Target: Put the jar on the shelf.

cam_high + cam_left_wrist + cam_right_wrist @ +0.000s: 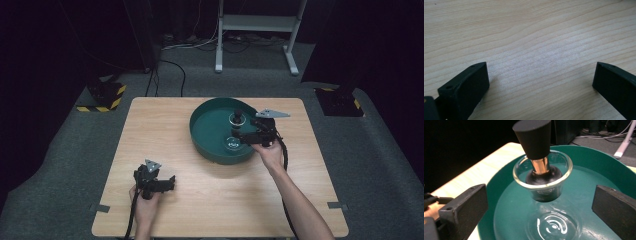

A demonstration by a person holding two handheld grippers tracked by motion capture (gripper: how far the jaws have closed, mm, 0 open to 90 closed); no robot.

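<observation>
A round green tray (200, 141) stands on the far right part of the wooden table (160, 135). Inside it a small glass bowl (541, 185) holds a black tool with a copper band and a cone-shaped black handle (533, 137). Nearer to me an empty clear glass dish (554, 226) lies on the tray floor (589, 185). My right gripper (540, 195) is open wide over the tray, with the empty dish low between its jaws and neither pad touching it. In the high view the right gripper (239, 137) reaches into the tray from the right. My left gripper (541, 68) is open and holds nothing, just above bare wood near the front left (171, 182).
The table's front half is bare wood. Grey carpet surrounds the table. A white stand frame (256, 30) and cables lie beyond the far edge. Yellow-and-black striped bases (105, 97) sit on the floor at the far left and far right.
</observation>
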